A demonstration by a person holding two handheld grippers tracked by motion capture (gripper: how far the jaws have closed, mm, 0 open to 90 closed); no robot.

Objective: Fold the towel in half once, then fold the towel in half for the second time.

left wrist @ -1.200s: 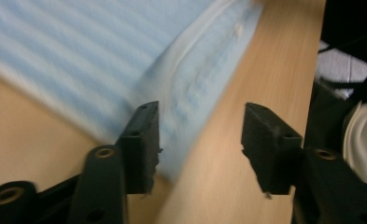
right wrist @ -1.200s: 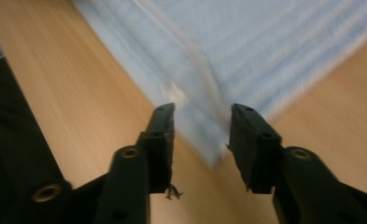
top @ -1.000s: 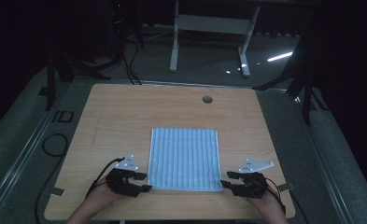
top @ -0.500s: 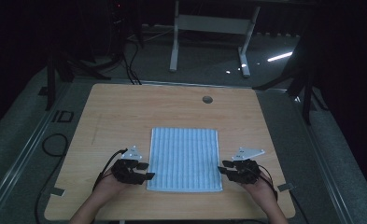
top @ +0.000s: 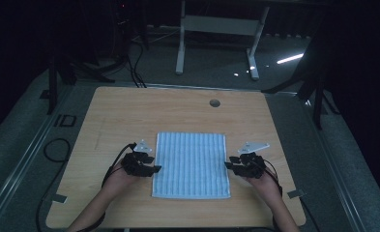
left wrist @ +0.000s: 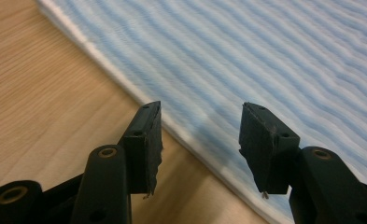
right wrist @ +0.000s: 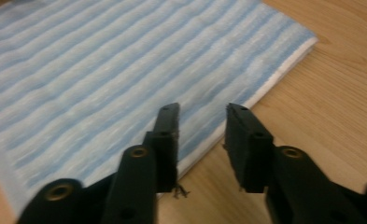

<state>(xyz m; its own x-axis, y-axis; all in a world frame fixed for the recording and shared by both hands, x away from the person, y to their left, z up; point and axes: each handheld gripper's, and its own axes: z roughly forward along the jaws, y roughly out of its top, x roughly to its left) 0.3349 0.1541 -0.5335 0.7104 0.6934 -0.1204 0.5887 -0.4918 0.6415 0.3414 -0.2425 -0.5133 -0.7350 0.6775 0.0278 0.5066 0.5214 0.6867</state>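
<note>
High view: a blue-striped towel lies flat on the near half of the wooden table, long axis running away from the person, with the left gripper at its left edge and the right gripper at its right edge, each about equally close. Left gripper view: jaws parted wide and empty, straddling the towel's white folded edge from the table side. Right gripper view: jaws parted more narrowly, also empty, over the towel's edge near a corner; contact with the cloth can't be judged.

A cloth lies flat on the surface, the left tongs and right tongs flanking it.
</note>
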